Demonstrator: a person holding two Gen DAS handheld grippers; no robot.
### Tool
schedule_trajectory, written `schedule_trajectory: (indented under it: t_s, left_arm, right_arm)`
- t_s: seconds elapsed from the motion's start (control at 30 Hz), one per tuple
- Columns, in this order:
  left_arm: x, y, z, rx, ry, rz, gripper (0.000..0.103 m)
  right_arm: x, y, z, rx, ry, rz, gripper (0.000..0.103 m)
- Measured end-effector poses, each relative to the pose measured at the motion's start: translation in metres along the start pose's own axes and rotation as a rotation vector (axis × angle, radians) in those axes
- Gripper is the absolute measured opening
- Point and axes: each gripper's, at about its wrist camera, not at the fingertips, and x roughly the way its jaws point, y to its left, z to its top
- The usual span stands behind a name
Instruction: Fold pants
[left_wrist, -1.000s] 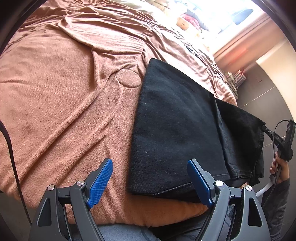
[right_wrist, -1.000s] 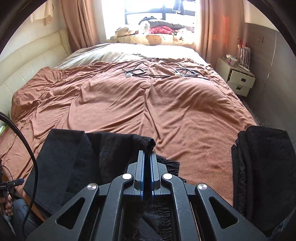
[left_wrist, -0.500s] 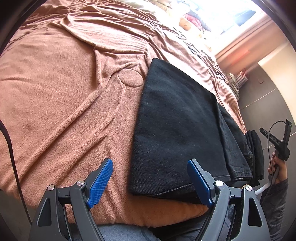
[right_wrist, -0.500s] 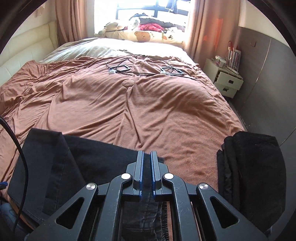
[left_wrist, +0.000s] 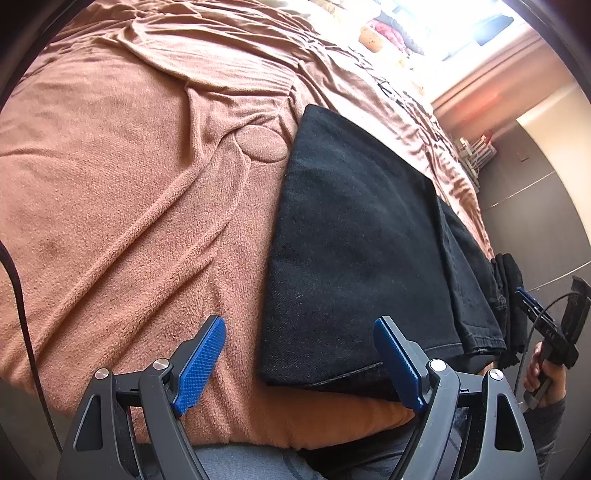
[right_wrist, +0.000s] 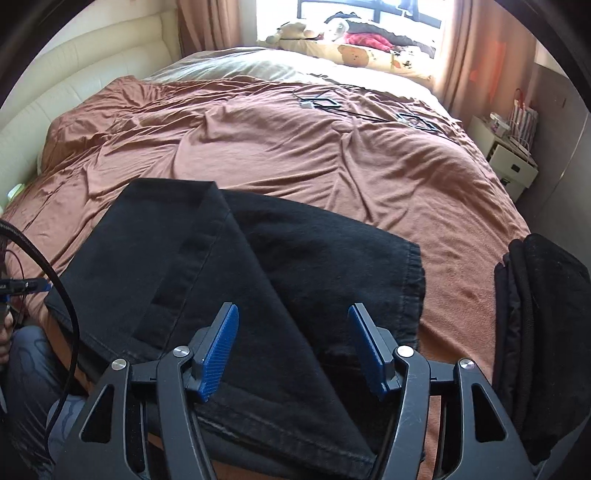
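Note:
Black pants (left_wrist: 362, 251) lie folded flat near the front edge of the brown bedspread (left_wrist: 129, 166); they also show in the right wrist view (right_wrist: 258, 280), one layer lying slantwise over another. My left gripper (left_wrist: 299, 328) is open and empty, just above the pants' near left corner. My right gripper (right_wrist: 291, 314) is open and empty, hovering over the near edge of the pants. The right gripper also shows in the left wrist view (left_wrist: 532, 317) at the far right, held by a hand.
A second pile of folded black clothing (right_wrist: 543, 325) lies at the bed's right edge. Cables (right_wrist: 325, 105) lie on the far bedspread. Pillows and soft toys (right_wrist: 354, 40) are by the window. A white nightstand (right_wrist: 506, 162) stands right of the bed.
My right gripper was shut on the black fabric; it laid the layer down and has opened, letting go. The pants now lie flatter. My left gripper stayed open and nearly still.

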Motion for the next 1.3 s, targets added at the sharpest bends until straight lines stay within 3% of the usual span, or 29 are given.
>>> schedule_trajectory:
  t_s: [0.13, 0.3, 0.7, 0.97, 1.1, 1.3]
  left_arm:
    - [0.004, -0.001, -0.001, 0.004, 0.021, 0.004, 0.075]
    - [0.008, 0.004, -0.001, -0.018, 0.052, -0.004, 0.056]
    - [0.010, 0.010, -0.001, -0.042, 0.073, 0.002, 0.050]
    - [0.011, 0.013, 0.000, -0.056, 0.079, -0.012, 0.046]
    - [0.009, 0.014, -0.002, -0.060, 0.080, -0.017, 0.046]
    - [0.009, 0.016, -0.001, -0.066, 0.081, -0.025, 0.046]
  right_arm:
    - [-0.003, 0.022, -0.019, -0.051, 0.001, 0.055, 0.060]
    - [0.001, 0.038, -0.031, -0.115, -0.005, 0.116, 0.060]
    - [0.022, 0.062, -0.039, -0.227, 0.079, 0.215, 0.060]
    - [0.048, 0.072, -0.030, -0.306, 0.136, 0.145, 0.060]
    - [0.047, 0.065, -0.021, -0.303, 0.136, 0.206, 0.039]
    - [0.040, 0.055, -0.015, -0.282, 0.112, 0.209, 0.014]
